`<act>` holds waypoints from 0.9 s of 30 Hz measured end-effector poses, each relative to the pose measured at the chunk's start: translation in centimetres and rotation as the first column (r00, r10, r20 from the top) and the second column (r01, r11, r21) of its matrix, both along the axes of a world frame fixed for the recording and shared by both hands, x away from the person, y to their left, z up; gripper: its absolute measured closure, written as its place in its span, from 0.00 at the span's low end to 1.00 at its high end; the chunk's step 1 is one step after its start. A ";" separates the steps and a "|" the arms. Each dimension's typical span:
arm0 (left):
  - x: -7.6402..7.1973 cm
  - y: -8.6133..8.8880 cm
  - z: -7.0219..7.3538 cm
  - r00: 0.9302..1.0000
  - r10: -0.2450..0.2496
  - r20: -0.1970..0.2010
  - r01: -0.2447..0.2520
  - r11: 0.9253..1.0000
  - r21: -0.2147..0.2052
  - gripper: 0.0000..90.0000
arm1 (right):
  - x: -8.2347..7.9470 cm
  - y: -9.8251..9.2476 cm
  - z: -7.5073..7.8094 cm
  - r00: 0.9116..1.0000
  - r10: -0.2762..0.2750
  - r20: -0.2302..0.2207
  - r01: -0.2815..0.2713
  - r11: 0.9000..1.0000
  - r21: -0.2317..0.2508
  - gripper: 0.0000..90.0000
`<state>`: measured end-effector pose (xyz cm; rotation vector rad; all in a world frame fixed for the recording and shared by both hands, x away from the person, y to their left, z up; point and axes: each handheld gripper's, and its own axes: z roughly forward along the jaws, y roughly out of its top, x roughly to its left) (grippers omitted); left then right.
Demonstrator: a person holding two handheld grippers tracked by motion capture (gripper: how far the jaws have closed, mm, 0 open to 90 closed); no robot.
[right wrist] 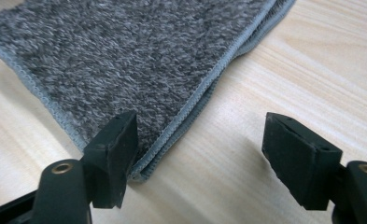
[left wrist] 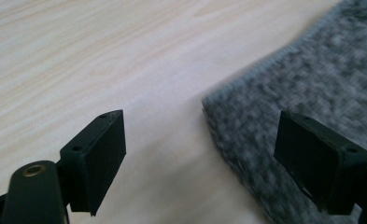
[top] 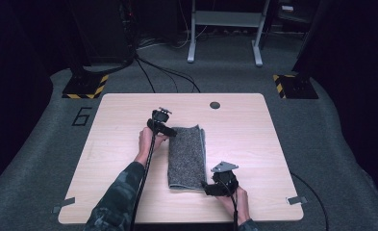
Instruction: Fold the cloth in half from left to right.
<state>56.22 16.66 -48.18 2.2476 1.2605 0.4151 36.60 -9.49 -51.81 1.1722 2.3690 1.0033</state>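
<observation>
A folded grey towel (top: 186, 158) lies lengthwise near the middle of the table (top: 254, 144). At the towel's far left corner hovers the left claw (left wrist: 200, 149), jaws apart, one over bare wood and one over the stitched edge. Bare table spreads wide left of the towel. At its near right corner sits the right claw (right wrist: 197, 161), jaws apart, straddling the hemmed double edge; open wood lies right of the towel.
</observation>
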 end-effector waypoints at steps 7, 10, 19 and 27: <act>-6.0 0.7 -0.6 0.996 -0.090 -0.003 0.090 0.994 -0.065 0.17 | 0.2 -1.2 0.9 1.000 -0.002 -0.002 0.002 0.999 0.050 0.25; -9.6 0.9 -1.3 0.991 -0.132 0.007 0.132 0.987 -0.087 0.17 | 0.8 -1.3 1.1 1.000 -0.010 -0.005 0.011 0.998 0.056 0.25; -16.3 0.6 -3.1 0.971 -0.238 0.019 0.238 0.971 -0.021 0.17 | 2.7 -1.2 1.4 1.000 -0.015 -0.022 0.016 0.998 0.061 0.24; -18.3 1.3 -3.0 0.958 -0.286 0.017 0.286 0.958 -0.029 0.17 | 4.2 -1.1 1.9 0.999 -0.019 -0.028 0.020 0.998 0.062 0.24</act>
